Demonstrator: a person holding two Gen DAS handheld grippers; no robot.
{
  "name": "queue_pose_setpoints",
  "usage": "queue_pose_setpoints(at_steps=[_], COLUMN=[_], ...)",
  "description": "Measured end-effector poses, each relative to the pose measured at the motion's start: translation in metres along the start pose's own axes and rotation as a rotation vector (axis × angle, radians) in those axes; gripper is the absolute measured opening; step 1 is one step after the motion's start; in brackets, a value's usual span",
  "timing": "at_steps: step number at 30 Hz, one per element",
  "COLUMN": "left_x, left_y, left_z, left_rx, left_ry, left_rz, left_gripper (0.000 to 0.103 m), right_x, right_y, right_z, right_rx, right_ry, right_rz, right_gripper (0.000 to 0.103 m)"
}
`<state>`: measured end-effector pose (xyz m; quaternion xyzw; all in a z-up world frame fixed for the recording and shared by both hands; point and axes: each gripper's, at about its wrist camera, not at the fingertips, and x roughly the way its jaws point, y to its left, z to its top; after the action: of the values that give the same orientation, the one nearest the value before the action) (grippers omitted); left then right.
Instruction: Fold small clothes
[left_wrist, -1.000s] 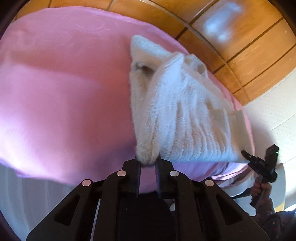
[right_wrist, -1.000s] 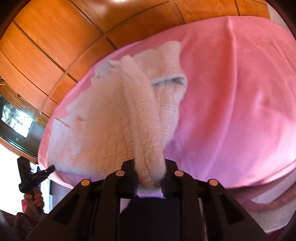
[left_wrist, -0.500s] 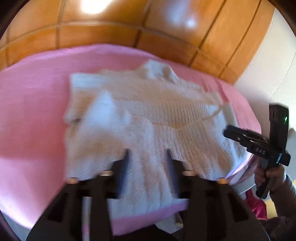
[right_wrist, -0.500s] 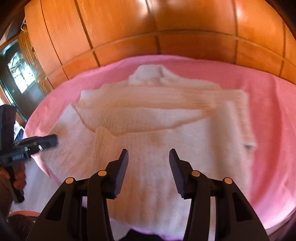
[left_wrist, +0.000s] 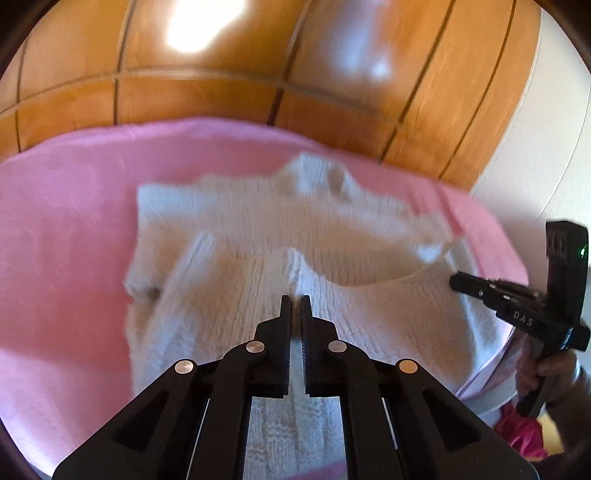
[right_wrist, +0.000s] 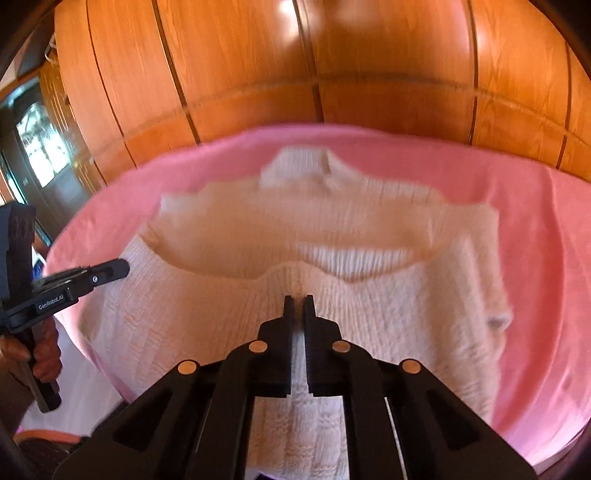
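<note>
A white knit sweater (left_wrist: 240, 240) lies spread on the pink blanket (left_wrist: 55, 221), collar at the far side and sleeves laid across the body. My left gripper (left_wrist: 295, 301) is shut, and a small ridge of the sweater's near folded edge puckers up into its tips. In the right wrist view the sweater (right_wrist: 369, 314) shows the same pucker at my right gripper (right_wrist: 298, 301), which is also shut on the knit. Each gripper appears in the other's view: the right gripper (left_wrist: 455, 283) at the sweater's right edge, the left gripper (right_wrist: 123, 264) at its left edge.
A wood-panelled wall (left_wrist: 221, 92) rises behind the bed. A person's hand (left_wrist: 546, 373) holds the right handle, and a hand (right_wrist: 44, 350) holds the left one. A magenta cloth (left_wrist: 521, 435) lies low at the right. The blanket (right_wrist: 535, 221) reaches well past the sweater's right side.
A second ago each gripper held a lifted fold of the sweater. Both let go and opened over the flattened sweater, then shut on its near folded edge.
</note>
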<state>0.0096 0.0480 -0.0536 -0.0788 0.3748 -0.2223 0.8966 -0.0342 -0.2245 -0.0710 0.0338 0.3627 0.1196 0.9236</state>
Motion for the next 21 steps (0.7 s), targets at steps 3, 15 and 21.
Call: queue_pose_setpoints(at_steps=[3,15,21], left_x=[0.005,0.080,0.055], left_y=[0.003,0.009,0.007], left_z=[0.012,0.009,0.011], left_rx=[-0.014,0.017,0.099], left_ry=[-0.035,0.139,0.079], left_rz=[0.024,0.174,0.328], left_gripper=[0.004,0.019,0.063], right_x=[0.004,0.049,0.013], right_y=[-0.002,-0.026,-0.036], right_z=[0.011,-0.009,-0.005], right_rx=[-0.005,0.074,0.049], right_ry=[-0.029,0.060,-0.022], right_rz=[-0.035,-0.047,-0.091], right_gripper=[0.004,0.028,0.056])
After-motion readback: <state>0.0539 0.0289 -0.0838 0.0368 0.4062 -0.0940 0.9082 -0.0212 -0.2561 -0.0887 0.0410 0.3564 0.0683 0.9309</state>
